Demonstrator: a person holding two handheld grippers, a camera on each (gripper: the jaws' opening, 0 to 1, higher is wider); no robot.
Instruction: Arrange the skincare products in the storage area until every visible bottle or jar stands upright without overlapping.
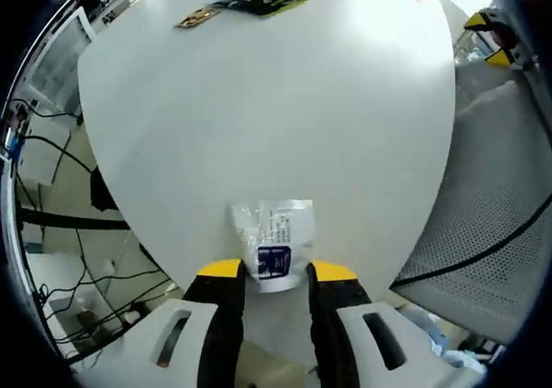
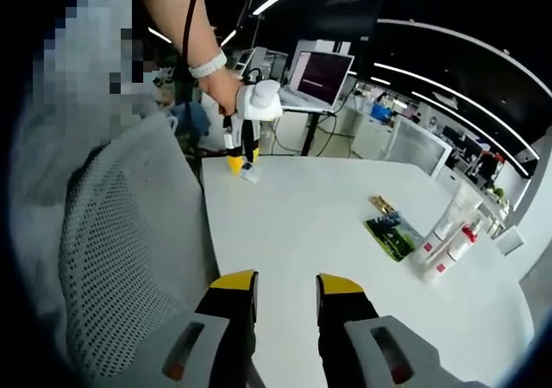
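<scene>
A small clear sachet (image 1: pixel 272 237) with a dark label lies at the near edge of the white round table (image 1: pixel 285 112). My left gripper (image 1: pixel 276 272) has its yellow-tipped jaws against both sides of the sachet's near end, shut on it. In the right gripper view a hand holds that left gripper (image 2: pixel 242 165) upright over the same sachet (image 2: pixel 251 176) at the table's far edge. My right gripper (image 2: pixel 286 286) hovers over the near table with a narrow gap and nothing between its jaws. Several white tubes and bottles with red marks (image 2: pixel 448 233) stand at the right.
A dark green packet (image 2: pixel 390 235) and a small brown packet (image 2: pixel 382 204) lie beside the bottles; both packets (image 1: pixel 263 0) appear far across the table from the left gripper. A grey mesh chair (image 2: pixel 129 259) stands beside the table. A laptop (image 2: pixel 321 78) sits behind. Cables (image 1: pixel 60 233) run over the floor.
</scene>
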